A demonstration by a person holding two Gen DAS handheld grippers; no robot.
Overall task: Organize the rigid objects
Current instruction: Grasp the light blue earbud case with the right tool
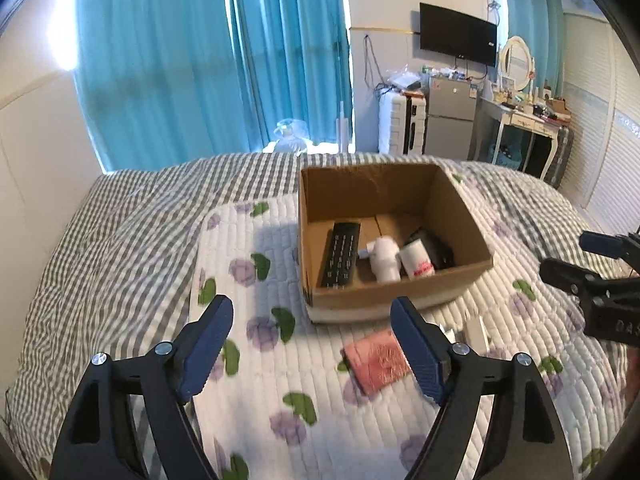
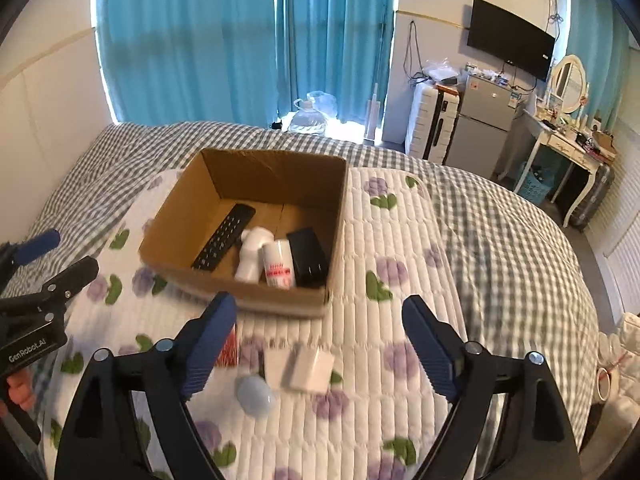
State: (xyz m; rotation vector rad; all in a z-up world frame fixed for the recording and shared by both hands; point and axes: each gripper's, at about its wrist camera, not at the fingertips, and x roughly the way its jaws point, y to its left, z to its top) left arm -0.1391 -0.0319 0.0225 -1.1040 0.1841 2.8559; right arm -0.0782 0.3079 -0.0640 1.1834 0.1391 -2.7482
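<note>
An open cardboard box [image 1: 456, 208] [image 2: 168, 224] sits on the floral quilt. Inside lie a black remote [image 1: 340, 254] [image 2: 225, 242], a white bottle [image 1: 384, 258] [image 2: 251, 254], a white can with red print [image 1: 416, 264] [image 2: 279, 264] and a black block [image 1: 434, 246] [image 2: 308, 254]. On the quilt in front of the box lie a pink-red packet [image 1: 378, 360] [image 2: 229, 347], a white square box [image 2: 310, 368] [image 1: 476, 330] and a pale blue oval object [image 2: 253, 394]. My left gripper [image 1: 312, 346] is open above the quilt, empty. My right gripper [image 2: 318, 344] is open above the white box, empty.
The bed has a grey checked cover [image 1: 120, 220] under the floral quilt [image 2: 400, 280]. Blue curtains, a wall TV [image 1: 458, 34], a small fridge [image 1: 450, 116], a suitcase and a dressing table [image 2: 568, 144] stand beyond the bed. Each gripper shows at the other view's edge [image 1: 600, 280] [image 2: 40, 280].
</note>
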